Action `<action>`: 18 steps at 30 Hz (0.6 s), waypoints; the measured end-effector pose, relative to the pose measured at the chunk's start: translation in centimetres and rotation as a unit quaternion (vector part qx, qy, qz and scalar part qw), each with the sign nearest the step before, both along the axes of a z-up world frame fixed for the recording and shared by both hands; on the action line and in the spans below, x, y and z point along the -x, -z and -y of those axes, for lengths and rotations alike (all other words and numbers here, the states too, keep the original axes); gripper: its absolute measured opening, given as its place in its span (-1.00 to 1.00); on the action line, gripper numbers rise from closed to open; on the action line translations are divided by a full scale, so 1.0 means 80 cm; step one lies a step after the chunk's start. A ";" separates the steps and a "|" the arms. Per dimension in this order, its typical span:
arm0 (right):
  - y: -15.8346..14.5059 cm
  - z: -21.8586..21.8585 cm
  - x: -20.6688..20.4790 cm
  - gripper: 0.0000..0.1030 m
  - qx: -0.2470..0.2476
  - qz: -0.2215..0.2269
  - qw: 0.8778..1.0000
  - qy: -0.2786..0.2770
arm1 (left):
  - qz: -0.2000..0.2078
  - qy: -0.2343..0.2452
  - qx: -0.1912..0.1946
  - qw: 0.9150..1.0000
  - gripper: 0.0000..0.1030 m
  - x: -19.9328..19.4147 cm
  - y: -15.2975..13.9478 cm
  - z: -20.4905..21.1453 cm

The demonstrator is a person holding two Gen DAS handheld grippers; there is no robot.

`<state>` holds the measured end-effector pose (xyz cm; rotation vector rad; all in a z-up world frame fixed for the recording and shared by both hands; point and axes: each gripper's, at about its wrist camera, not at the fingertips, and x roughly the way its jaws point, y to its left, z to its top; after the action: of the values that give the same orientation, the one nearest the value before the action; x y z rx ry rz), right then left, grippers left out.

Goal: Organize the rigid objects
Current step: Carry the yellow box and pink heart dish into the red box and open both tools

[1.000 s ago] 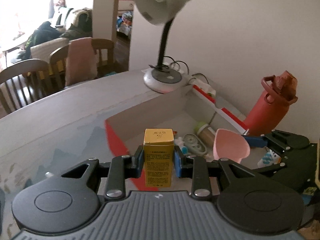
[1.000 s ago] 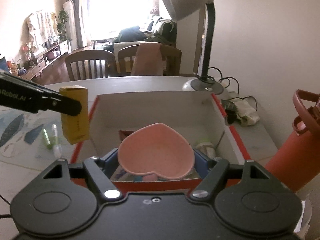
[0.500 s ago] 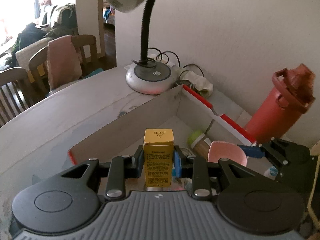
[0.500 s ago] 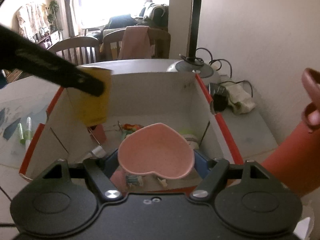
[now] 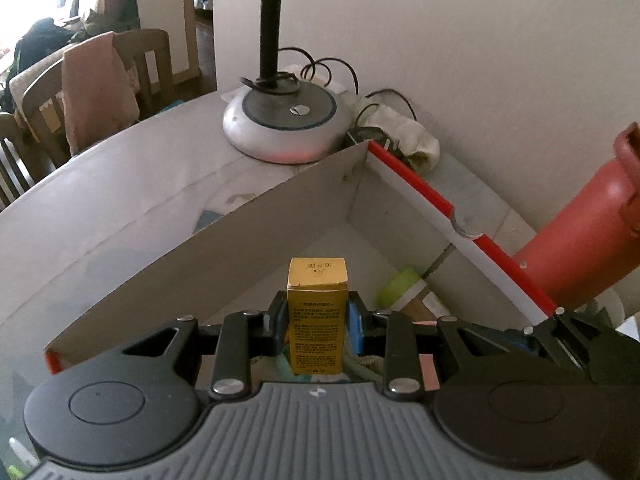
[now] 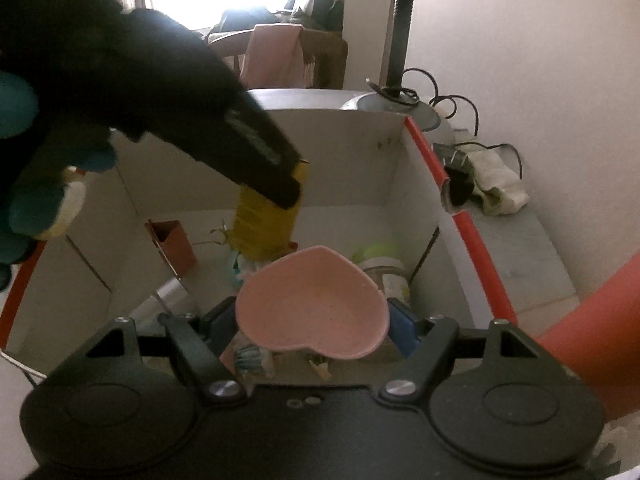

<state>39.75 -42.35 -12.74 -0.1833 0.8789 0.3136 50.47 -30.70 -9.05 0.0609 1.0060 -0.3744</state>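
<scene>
My left gripper (image 5: 317,320) is shut on a small yellow carton (image 5: 317,316) and holds it upright inside the open white box with red edges (image 5: 416,188). The carton also shows in the right wrist view (image 6: 266,224), with the left gripper reaching in from the upper left. My right gripper (image 6: 312,320) is shut on a pink heart-shaped dish (image 6: 312,312) and holds it over the box's (image 6: 424,152) near side. Inside the box lie a green-lidded jar (image 6: 380,266), a small brown box (image 6: 174,244) and other small items.
A desk lamp base (image 5: 286,124) stands behind the box, with cables and a white cloth (image 5: 404,136) beside it. A red water bottle (image 5: 580,240) stands right of the box by the wall. Chairs (image 5: 120,76) stand beyond the table.
Both grippers have moved forward and down into the box with their loads. The yellow carton now hangs over the box floor, and the dish is lower over the contents.
</scene>
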 end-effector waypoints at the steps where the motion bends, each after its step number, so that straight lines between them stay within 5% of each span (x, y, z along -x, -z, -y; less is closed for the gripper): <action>1: 0.002 -0.001 -0.001 0.48 0.001 -0.001 1.000 0.000 | -0.003 0.001 0.000 1.000 -0.43 -0.003 0.004 0.003; 18: 0.020 -0.013 -0.009 0.49 0.017 -0.014 1.000 -0.003 | -0.018 0.002 0.003 1.000 -0.43 -0.037 0.039 0.022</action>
<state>40.45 -41.31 -14.37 -0.2138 0.9112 0.3067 53.43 -32.47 -12.15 0.0497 1.0409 -0.3833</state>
